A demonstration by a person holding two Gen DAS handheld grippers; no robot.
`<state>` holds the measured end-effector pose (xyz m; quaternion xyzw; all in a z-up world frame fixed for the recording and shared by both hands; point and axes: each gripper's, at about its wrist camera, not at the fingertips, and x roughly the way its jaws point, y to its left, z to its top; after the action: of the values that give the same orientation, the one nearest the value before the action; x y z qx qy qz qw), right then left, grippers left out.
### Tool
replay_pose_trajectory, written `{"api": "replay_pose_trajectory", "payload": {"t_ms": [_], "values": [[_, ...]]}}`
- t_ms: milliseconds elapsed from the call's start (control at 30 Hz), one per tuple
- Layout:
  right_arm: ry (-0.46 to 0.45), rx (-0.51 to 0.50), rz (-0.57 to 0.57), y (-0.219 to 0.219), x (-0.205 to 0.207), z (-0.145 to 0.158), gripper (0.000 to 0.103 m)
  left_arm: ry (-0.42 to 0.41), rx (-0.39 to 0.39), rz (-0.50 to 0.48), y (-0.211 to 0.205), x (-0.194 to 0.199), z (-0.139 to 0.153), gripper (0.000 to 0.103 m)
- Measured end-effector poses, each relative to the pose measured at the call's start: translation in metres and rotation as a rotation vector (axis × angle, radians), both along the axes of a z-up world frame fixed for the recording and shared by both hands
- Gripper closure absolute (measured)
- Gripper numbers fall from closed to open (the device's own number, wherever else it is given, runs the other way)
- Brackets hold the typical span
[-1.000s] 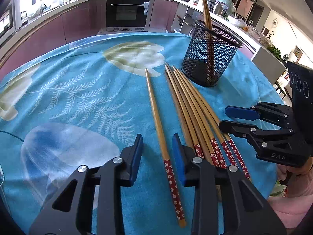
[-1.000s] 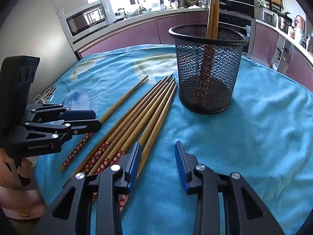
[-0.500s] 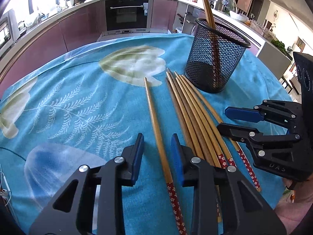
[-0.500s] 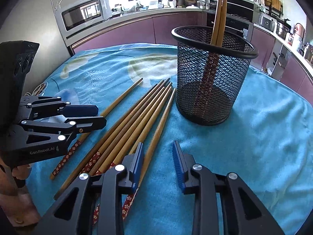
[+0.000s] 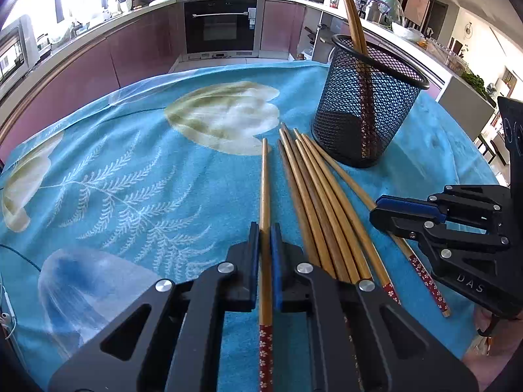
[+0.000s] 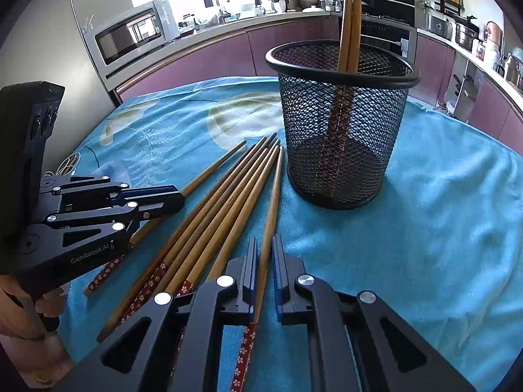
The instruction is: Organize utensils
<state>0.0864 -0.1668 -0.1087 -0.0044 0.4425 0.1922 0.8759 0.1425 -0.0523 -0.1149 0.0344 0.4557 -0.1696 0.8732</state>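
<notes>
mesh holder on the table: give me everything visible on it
The black mesh holder is a round wire-mesh cup with a solid rolled rim, tapering slightly to its base. It looks like metal. It stands upright on the blue tablecloth, just beyond the tips of the loose chopsticks. Two chopsticks lean inside, patterned ends down. Neither gripper touches it.

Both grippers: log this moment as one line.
left gripper: just closed on lone chopstick | right gripper: just closed on outermost chopstick | mesh holder: two chopsticks inside
</notes>
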Motion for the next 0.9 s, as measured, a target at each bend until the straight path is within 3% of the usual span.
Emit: {"api": "replay_pose_trajectory", "payload": {"t_ms": [567, 900], "values": [[0.001, 0.113, 0.036, -0.014, -0.011, 0.014, 0.097, 0.013, -0.113, 0.008, 0.016, -0.012, 0.014, 0.095], [0.023, 0.065, 0.052, -0.003, -0.005, 0.006, 0.097, 0.039, -0.112, 0.008, 0.017, -0.011, 0.007, 0.095]]}}
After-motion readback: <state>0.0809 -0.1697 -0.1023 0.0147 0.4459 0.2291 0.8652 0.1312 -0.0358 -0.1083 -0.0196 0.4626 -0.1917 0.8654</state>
